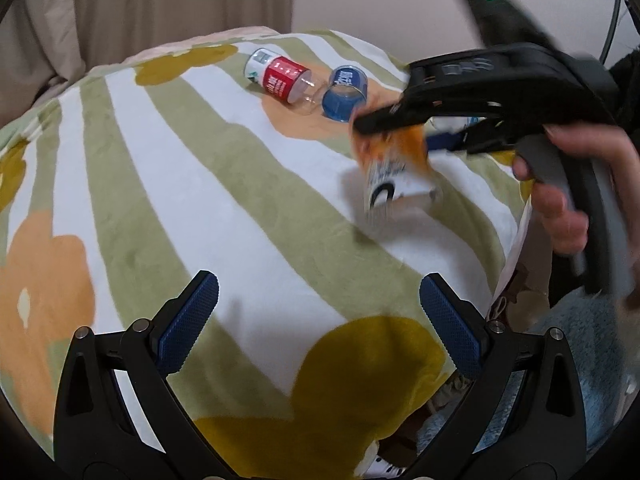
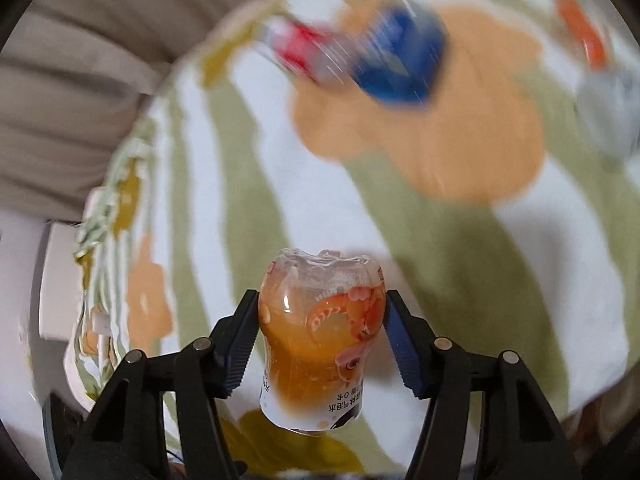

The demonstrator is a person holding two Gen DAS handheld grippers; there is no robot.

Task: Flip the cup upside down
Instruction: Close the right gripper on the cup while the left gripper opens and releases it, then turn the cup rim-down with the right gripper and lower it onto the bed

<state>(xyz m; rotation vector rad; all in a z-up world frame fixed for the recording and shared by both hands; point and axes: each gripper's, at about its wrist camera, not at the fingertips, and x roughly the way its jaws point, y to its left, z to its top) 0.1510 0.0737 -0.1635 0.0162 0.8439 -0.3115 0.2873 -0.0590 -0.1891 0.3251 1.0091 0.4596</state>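
A clear plastic cup with an orange label [image 2: 320, 340] is clamped between the blue pads of my right gripper [image 2: 321, 300]. Its bumpy closed base points away from the camera. In the left wrist view the same cup [image 1: 394, 184] is motion-blurred and hangs tilted just above the blanket, clear rim lowest, with the right gripper [image 1: 394, 136] shut on it and a hand [image 1: 568, 184] on the handle. My left gripper [image 1: 320, 300] stands open low over the blanket with nothing between its fingers.
A striped green and white blanket with orange and yellow flowers [image 1: 200, 168] covers the bed. A red-labelled cup [image 1: 280, 74] and a blue-labelled cup [image 1: 344, 92] lie on their sides at the far end. The blanket's edge [image 1: 516, 248] drops off at the right, and a beige curtain [image 1: 160, 4] hangs behind.
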